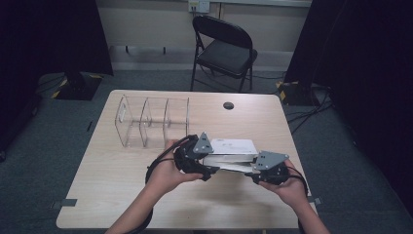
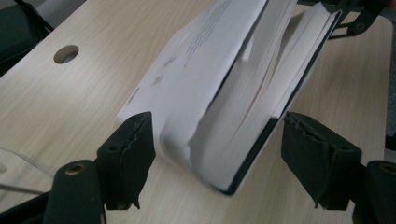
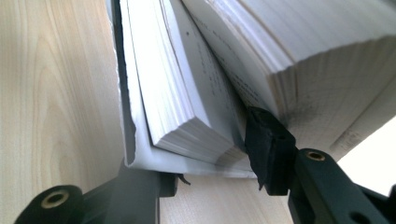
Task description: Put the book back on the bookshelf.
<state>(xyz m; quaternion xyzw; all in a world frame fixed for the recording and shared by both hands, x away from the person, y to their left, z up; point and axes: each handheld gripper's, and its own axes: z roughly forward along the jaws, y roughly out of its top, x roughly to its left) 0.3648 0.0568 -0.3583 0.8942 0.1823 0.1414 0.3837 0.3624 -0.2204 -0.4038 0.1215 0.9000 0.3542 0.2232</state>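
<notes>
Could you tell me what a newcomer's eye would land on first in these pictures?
Most likely the thick white paperback book held just above the pale wooden table near its front edge, between two black handheld grippers. The right gripper clamps part of its pages while the left gripper straddles its corner with the jaws apart, not pressing. Next comes the clear plastic divided organiser to the book's left, farther back.

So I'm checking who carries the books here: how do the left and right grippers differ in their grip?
The left gripper has its pads standing clear on either side of the books; the right gripper is clamped on them. The left gripper straddles the whole stack, while the right gripper grips just part of it, one jaw wedged between the pages. Both meet the books at opposite ends above the table.
</notes>
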